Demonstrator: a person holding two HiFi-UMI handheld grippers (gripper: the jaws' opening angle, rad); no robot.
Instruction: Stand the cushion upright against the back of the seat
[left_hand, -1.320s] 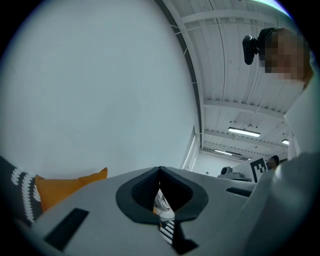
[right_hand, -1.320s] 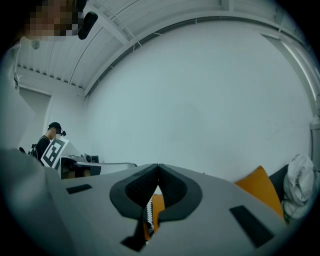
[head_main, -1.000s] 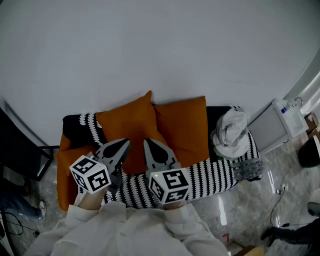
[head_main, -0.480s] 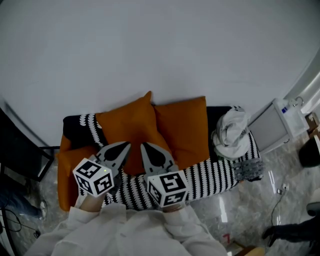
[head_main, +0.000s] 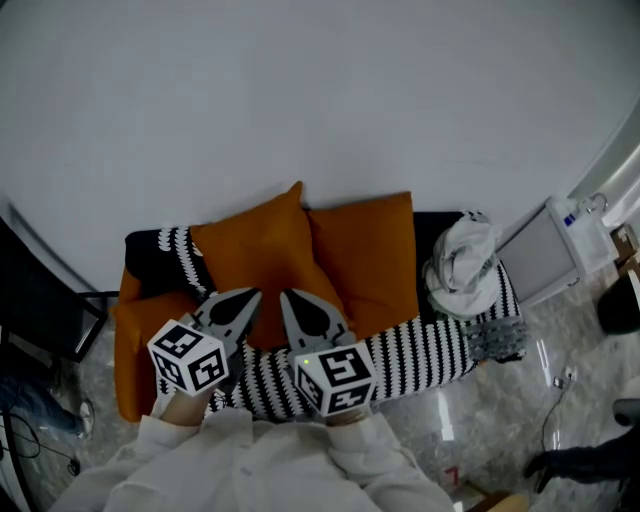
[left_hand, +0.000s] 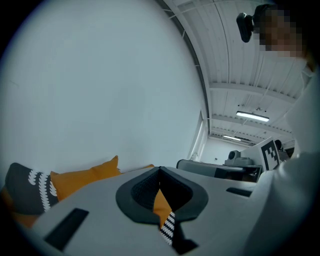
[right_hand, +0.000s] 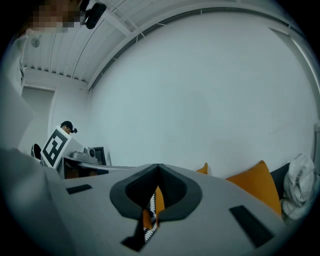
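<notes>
The left gripper (head_main: 250, 296) is fully shut with nothing in it. The right gripper (head_main: 290, 298) beside it also has its jaws together and empty. Only orange fabric and the striped cover (head_main: 430, 345) show past their tips. Both point nearly level at the orange cushion (head_main: 262, 250) straight ahead. It leans on the seat back (head_main: 437, 228) with one corner up, and a second cushion (head_main: 365, 255) stands to its right. Closed jaws suit nudging rather than grasping, I judge, since blunt tips could push the tilted cushion square. Whether they touch it I cannot tell. A third cushion (head_main: 135, 345) lies off to the left gripper's left.
</notes>
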